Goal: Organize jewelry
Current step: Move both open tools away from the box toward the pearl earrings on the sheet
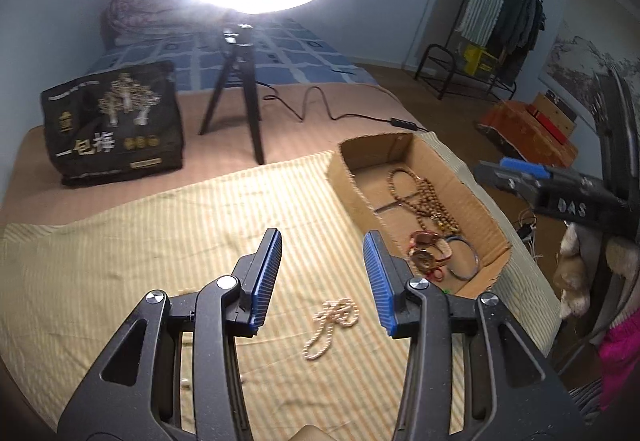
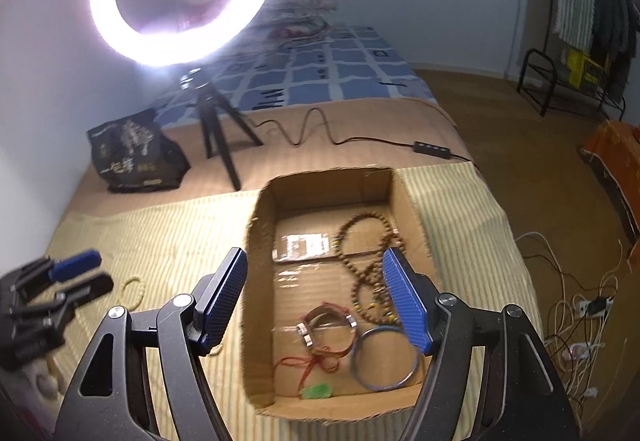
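Note:
A pearl necklace (image 1: pixel 331 324) lies bunched on the striped yellow cloth (image 1: pixel 120 261), just below and between the fingers of my left gripper (image 1: pixel 322 237). That gripper hangs above it, open and empty. A cardboard box (image 1: pixel 345 177) stands to its right and holds a wooden bead necklace (image 1: pixel 420 197). In the right wrist view my right gripper (image 2: pixel 316 253) hovers open over the box (image 2: pixel 256 281). Nothing is between its pads. Below it lie the bead necklace (image 2: pixel 362 265), a red bracelet (image 2: pixel 329 333), a blue bangle (image 2: pixel 362 373) and a green pendant (image 2: pixel 317 389). A pale bead bracelet (image 2: pixel 132 291) rests on the cloth near the left gripper (image 2: pixel 98 269).
A lit ring light on a black tripod (image 1: pixel 236 101) stands behind the cloth, its cable (image 1: pixel 320 105) trailing right. A black printed bag (image 1: pixel 114 121) sits at the back left. The bed edge drops to the floor at the right, where power cables (image 2: pixel 576 317) lie.

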The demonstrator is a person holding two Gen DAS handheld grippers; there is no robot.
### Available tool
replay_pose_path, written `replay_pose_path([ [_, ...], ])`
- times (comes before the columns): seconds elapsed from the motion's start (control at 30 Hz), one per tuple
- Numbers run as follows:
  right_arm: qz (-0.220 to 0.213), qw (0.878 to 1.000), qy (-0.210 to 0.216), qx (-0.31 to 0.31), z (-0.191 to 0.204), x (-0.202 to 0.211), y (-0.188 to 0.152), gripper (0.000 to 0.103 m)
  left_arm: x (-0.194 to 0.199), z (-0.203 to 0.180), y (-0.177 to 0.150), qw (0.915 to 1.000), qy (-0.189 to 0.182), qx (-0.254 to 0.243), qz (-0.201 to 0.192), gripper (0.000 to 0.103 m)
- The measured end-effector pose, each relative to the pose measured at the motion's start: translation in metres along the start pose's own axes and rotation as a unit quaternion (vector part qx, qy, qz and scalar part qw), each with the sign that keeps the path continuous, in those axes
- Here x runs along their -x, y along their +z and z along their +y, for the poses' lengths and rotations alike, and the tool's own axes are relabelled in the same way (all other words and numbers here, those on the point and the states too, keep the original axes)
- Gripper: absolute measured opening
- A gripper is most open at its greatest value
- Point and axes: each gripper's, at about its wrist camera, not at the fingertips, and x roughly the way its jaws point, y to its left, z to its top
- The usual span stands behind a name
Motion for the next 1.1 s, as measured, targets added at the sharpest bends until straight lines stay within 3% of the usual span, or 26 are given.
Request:
replay_pose_path([
  [0.3, 0.005, 0.998, 0.052, 0.041, 0.048, 0.012, -0.018, 0.070, 0.024, 0.051, -0.009, 0.9993, 0.029, 0.022, -0.001, 0.043],
  [0.67, 0.055, 0.989, 0.099, 0.096, 0.102, -0.005, -0.062, 0.070, 0.028, 0.104, -0.036, 0.9965, 0.060, 0.050, 0.029, 0.043],
  [1.1, 0.084, 0.978, 0.136, 0.137, 0.153, -0.037, -0.098, 0.070, 0.020, 0.119, -0.082, 0.9939, 0.066, 0.045, 0.076, 0.043],
])
